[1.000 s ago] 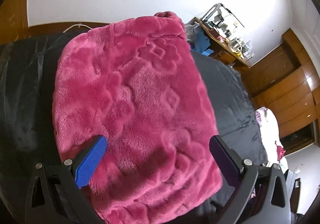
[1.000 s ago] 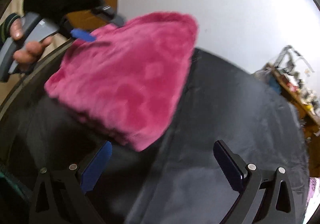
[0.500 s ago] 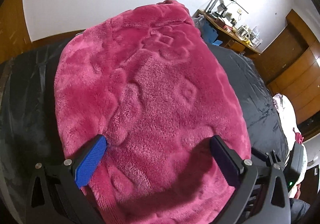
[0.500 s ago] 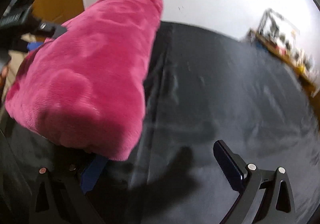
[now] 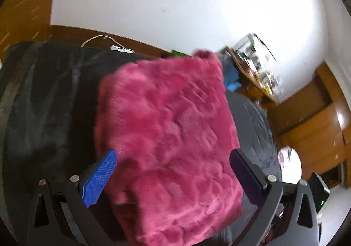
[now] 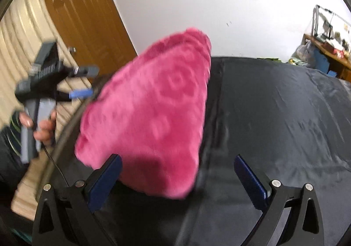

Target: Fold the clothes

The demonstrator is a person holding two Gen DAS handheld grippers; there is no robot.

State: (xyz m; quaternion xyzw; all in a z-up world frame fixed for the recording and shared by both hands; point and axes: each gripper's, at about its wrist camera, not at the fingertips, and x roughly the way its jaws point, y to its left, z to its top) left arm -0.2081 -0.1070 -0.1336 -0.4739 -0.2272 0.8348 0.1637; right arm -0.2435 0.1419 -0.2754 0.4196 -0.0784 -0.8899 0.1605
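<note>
Folded fleece garment [image 5: 166, 143], magenta with an embossed flower pattern, lying as a thick squarish bundle on a bed with a black cover [image 5: 41, 114]. Both views are motion-blurred.

Left wrist view: the left tongs [image 5: 173, 171] stand wide open and hold nothing. The bundle fills the centre and lower centre of the frame; its near portion lies between the blue pad [image 5: 99, 177] at lower left and the dark pad at lower right. Whether either pad touches the pile cannot be told.

Right wrist view: the right tongs [image 6: 177, 175] are likewise spread wide and empty. The garment [image 6: 151, 114] occupies the centre-left of the frame, its lower edge overlapping the left-hand pad; the right-hand pad is over bare cover [image 6: 285, 127]. At mid-left a hand [image 6: 41, 129] grips the handle of the left tongs [image 6: 87, 83], whose jaws are open just beside the bundle's far edge.

Judged step: squaring and flattening the finished fold, or releasing it. To do this well, press evenly with the flats of the pads, avoid dragging the top layer, and lift straight away so the layers are not pulled open.
</note>
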